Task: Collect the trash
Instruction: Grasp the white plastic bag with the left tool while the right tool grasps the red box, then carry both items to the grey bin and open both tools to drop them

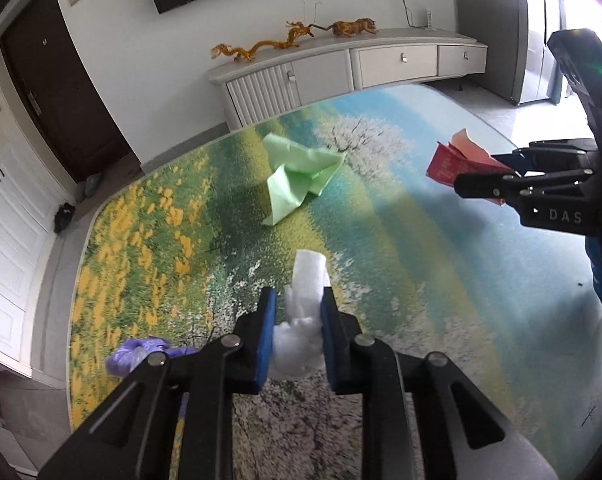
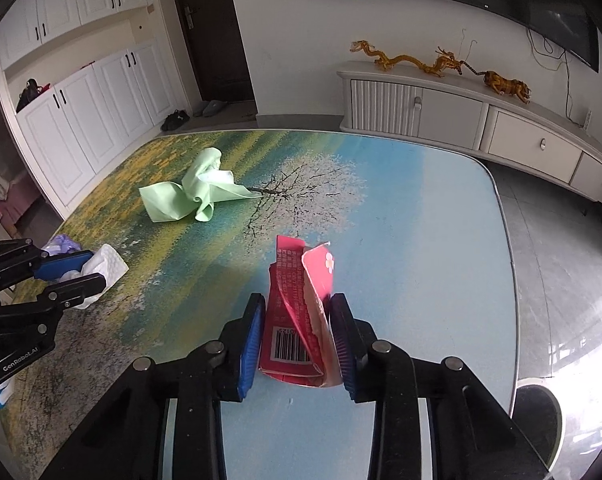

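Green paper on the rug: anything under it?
The crumpled green paper lies on the printed rug, apart from both tools. Only rug shows around its edges; what its folds cover cannot be seen in either view.

crumpled paper (image 2: 189, 188) on rug (image 2: 401, 216), cabinet (image 2: 481, 120) behind it.

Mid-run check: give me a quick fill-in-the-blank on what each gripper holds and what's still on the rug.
1. The left gripper is shut on a crumpled ____ tissue.
2. The right gripper holds a flattened ____ carton with a barcode.
3. The crumpled paper lying loose on the rug is ____.
4. A ____ wad lies beside the left gripper.

Missing words: white; red; green; purple
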`<move>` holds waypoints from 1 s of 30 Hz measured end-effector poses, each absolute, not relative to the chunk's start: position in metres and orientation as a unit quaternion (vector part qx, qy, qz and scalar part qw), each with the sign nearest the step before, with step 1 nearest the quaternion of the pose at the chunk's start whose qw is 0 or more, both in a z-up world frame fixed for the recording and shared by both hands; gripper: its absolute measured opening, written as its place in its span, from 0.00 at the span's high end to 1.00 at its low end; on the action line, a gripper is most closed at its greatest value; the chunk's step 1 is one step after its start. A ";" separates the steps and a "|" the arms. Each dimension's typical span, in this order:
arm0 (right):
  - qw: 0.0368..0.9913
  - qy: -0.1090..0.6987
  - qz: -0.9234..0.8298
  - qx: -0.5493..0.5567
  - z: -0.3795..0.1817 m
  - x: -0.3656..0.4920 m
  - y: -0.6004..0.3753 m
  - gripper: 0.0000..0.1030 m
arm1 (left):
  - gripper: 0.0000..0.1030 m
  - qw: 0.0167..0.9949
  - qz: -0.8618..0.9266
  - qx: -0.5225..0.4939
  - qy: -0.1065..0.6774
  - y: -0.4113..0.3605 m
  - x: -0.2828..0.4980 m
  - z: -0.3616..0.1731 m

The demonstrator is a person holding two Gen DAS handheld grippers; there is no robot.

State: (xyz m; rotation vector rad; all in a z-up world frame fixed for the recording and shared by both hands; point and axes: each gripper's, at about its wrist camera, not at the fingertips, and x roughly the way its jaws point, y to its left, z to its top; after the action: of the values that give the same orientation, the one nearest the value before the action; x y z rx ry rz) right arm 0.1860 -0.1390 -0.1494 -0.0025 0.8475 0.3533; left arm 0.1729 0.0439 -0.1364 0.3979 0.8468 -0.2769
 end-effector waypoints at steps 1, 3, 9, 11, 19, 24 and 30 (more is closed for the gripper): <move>0.897 0.406 0.172 0.002 -0.147 0.183 -0.140 0.69 | 0.81 0.884 -0.131 0.195 0.403 0.041 0.170 -0.133; 0.900 0.399 0.176 0.009 -0.140 0.175 -0.144 0.69 | 0.81 0.887 -0.127 0.207 0.394 0.035 0.163 -0.127; 0.909 0.376 0.180 0.024 -0.123 0.150 -0.160 0.69 | 0.81 0.888 -0.113 0.244 0.373 0.013 0.145 -0.113; 0.911 0.370 0.181 0.031 -0.119 0.143 -0.167 0.69 | 0.81 0.887 -0.109 0.253 0.369 0.007 0.140 -0.110; 0.921 0.350 0.158 0.059 -0.111 0.113 -0.204 0.69 | 0.81 0.885 -0.125 0.263 0.363 -0.022 0.122 -0.096; 0.928 0.344 0.123 0.071 -0.110 0.092 -0.242 0.69 | 0.81 0.879 -0.208 0.173 0.392 -0.037 0.122 -0.080; 0.932 0.346 0.057 0.096 -0.124 0.067 -0.303 0.69 | 0.81 0.861 -0.288 0.135 0.397 -0.086 0.123 -0.070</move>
State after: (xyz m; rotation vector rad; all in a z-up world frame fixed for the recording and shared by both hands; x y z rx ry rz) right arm 0.0674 -0.3031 -0.1237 0.1963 0.7081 0.1175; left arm 0.1228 -0.0857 -0.0704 0.2836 0.8330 -0.6043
